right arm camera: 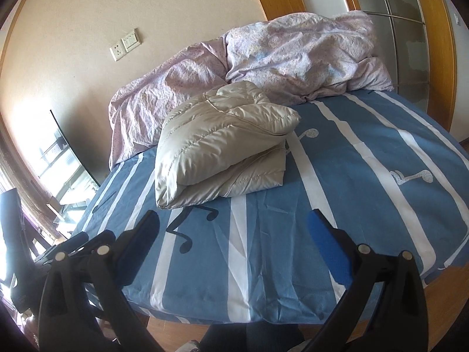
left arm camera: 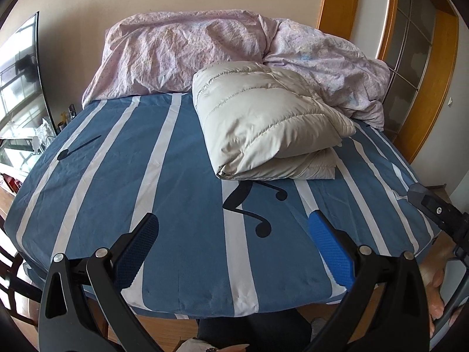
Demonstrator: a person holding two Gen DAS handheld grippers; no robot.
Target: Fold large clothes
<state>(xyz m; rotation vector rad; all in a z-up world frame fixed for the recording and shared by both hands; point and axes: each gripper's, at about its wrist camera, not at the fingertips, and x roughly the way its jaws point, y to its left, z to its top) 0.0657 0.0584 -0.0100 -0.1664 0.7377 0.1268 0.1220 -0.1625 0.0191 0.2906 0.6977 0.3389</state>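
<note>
A beige quilted down jacket (left arm camera: 263, 126) lies folded into a thick bundle on the blue and white striped bed sheet (left arm camera: 181, 182). It also shows in the right wrist view (right arm camera: 217, 152). My left gripper (left arm camera: 234, 226) is open and empty, held above the near part of the bed, well short of the jacket. My right gripper (right arm camera: 234, 223) is open and empty, also above the near part of the sheet (right arm camera: 351, 193). The right gripper's body shows at the right edge of the left wrist view (left arm camera: 439, 211).
A crumpled pink floral duvet (left arm camera: 205, 47) is heaped along the far side of the bed, touching the jacket. A television (left arm camera: 20, 76) stands at the left. A wooden door frame (left arm camera: 425, 82) with glass panels is at the right. The bed's near edge (left arm camera: 222, 308) is below the grippers.
</note>
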